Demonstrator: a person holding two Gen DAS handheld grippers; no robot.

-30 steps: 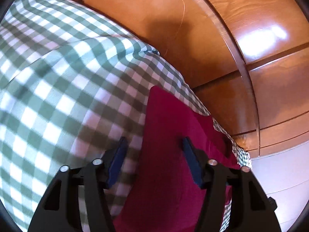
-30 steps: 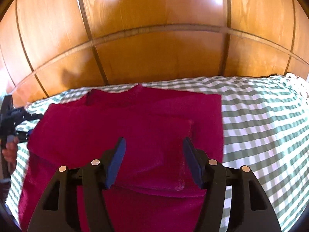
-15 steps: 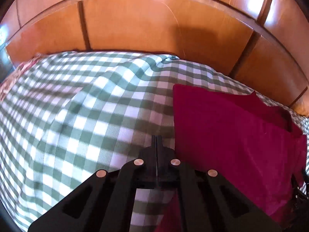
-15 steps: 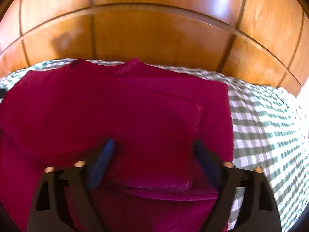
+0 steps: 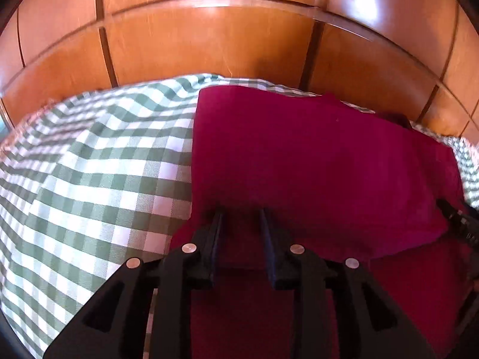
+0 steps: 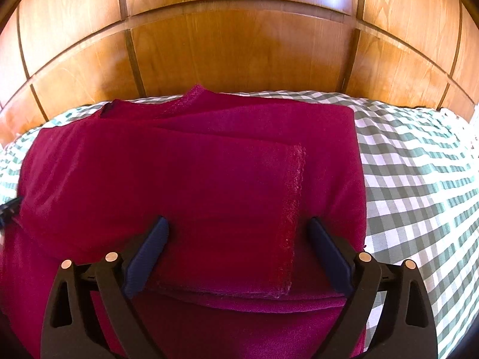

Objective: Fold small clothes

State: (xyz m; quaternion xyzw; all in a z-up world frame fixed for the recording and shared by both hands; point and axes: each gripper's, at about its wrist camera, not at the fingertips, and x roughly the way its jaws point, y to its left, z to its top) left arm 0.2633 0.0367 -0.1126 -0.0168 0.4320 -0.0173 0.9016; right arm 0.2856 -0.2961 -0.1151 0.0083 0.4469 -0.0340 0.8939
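A dark red knit garment (image 5: 314, 155) lies partly folded on the green checked cloth, its neckline toward the wooden wall. In the right wrist view the garment (image 6: 191, 173) has a sleeve folded across it, its cuff edge (image 6: 295, 209) near the right finger. My left gripper (image 5: 241, 224) sits low over the garment's near left part, jaws slightly apart with red cloth between them; I cannot tell if they pinch it. My right gripper (image 6: 238, 239) is wide open over the folded sleeve, fingers straddling it.
The green and white checked cloth (image 5: 89, 179) covers the surface and extends left of the garment, and right of it in the right wrist view (image 6: 419, 179). A wooden panelled wall (image 6: 239, 45) stands close behind. The other gripper's tip (image 5: 458, 224) shows at the right edge.
My left gripper swung right from the checked cloth onto the garment; its jaws went from open to shut to slightly parted. My right gripper stayed open and moved closer over the sleeve.
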